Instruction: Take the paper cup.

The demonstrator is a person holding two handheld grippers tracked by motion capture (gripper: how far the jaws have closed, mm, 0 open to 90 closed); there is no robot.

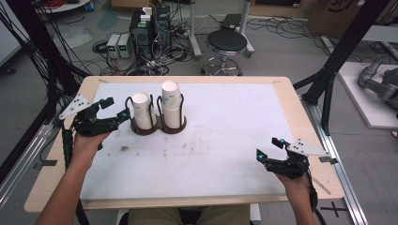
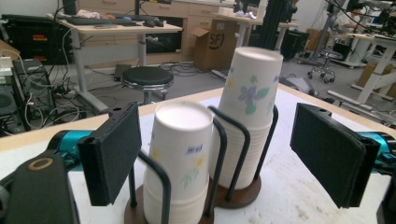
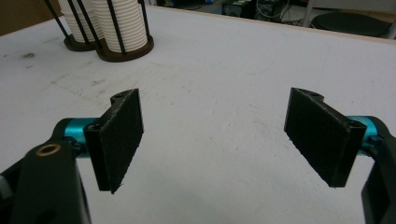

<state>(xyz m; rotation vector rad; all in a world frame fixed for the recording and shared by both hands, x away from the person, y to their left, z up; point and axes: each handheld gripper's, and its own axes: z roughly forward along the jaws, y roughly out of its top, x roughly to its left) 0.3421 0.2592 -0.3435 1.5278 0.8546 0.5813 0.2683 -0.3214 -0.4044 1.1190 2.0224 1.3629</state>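
Observation:
Two stacks of white paper cups stand in a dark wire holder on the table: a shorter stack on the left and a taller one on the right. My left gripper hovers open just left of the shorter stack, apart from it. In the left gripper view, the shorter stack and the taller stack rise ahead of my left gripper, whose pads touch nothing. My right gripper rests open near the table's front right, with nothing between its jaws. The right gripper view has the cup stacks far off.
The white table top has faint stains in the middle and a wooden border. Behind the table on the floor are a black stool, computer boxes and tangled cables. Black frame posts stand at the right.

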